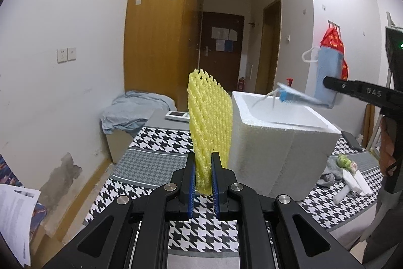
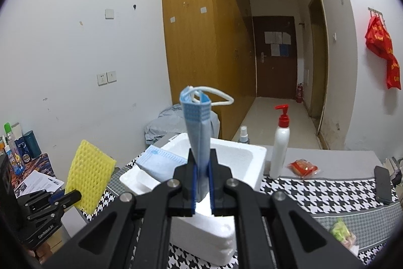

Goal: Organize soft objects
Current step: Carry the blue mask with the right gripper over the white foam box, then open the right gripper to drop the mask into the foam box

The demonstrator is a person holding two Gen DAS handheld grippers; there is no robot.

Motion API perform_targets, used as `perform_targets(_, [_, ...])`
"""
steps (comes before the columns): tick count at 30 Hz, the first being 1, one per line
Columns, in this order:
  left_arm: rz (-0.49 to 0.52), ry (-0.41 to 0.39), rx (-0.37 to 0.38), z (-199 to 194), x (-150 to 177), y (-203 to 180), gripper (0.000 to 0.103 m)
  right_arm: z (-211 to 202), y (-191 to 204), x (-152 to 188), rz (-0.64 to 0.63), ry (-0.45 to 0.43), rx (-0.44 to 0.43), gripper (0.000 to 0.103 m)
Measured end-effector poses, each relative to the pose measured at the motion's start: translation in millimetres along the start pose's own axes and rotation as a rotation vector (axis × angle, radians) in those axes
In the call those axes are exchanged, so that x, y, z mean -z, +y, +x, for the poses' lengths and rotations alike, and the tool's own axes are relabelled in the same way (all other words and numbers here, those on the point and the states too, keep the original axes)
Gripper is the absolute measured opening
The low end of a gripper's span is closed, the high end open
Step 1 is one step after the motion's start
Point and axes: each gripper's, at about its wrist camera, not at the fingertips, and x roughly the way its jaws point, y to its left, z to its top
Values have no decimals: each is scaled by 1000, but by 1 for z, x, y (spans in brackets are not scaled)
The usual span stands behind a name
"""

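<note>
The table, covered with a black-and-white houndstooth cloth (image 1: 161, 143), runs beneath and ahead of both tongs. On it stands a white foam box (image 1: 277, 143), open at the top. It sits just beyond and to the right of the left gripper (image 1: 203, 168), and directly under and ahead of the right gripper (image 2: 202, 168).

A yellow foam net sleeve (image 1: 209, 117) stands upright in the left gripper. The jaws are clamped on its lower end, and the sleeve rises well above the fingertips, its right edge overlapping the box's near-left corner in the left wrist view. In the right wrist view, the sleeve appears left of the box and apart from it.

A folded blue face mask (image 2: 199, 132) is clamped in the right gripper, pointing up and away, its white ear loop hanging off the top. It is held above the box opening.

A second blue face mask (image 2: 161, 165) lies on the box's left rim, partly inside, just left of the right gripper's fingertips.

To the right of the right gripper, beyond the box, a white pump bottle (image 2: 279, 150) with a red top stands upright. Near it lies a small red packet (image 2: 303, 168).
</note>
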Motion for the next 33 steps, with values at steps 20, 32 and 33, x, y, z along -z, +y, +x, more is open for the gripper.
perform_targets(20, [-14, -2, 4, 17, -4, 8, 12, 57, 3, 1, -4, 126, 25, 11])
perform_targets(32, [-23, -3, 10, 24, -11, 11, 12, 64, 3, 4, -1, 139, 38, 86])
perform_targets(33, [-23, -5, 9, 23, -12, 11, 12, 63, 4, 4, 1, 140, 30, 86])
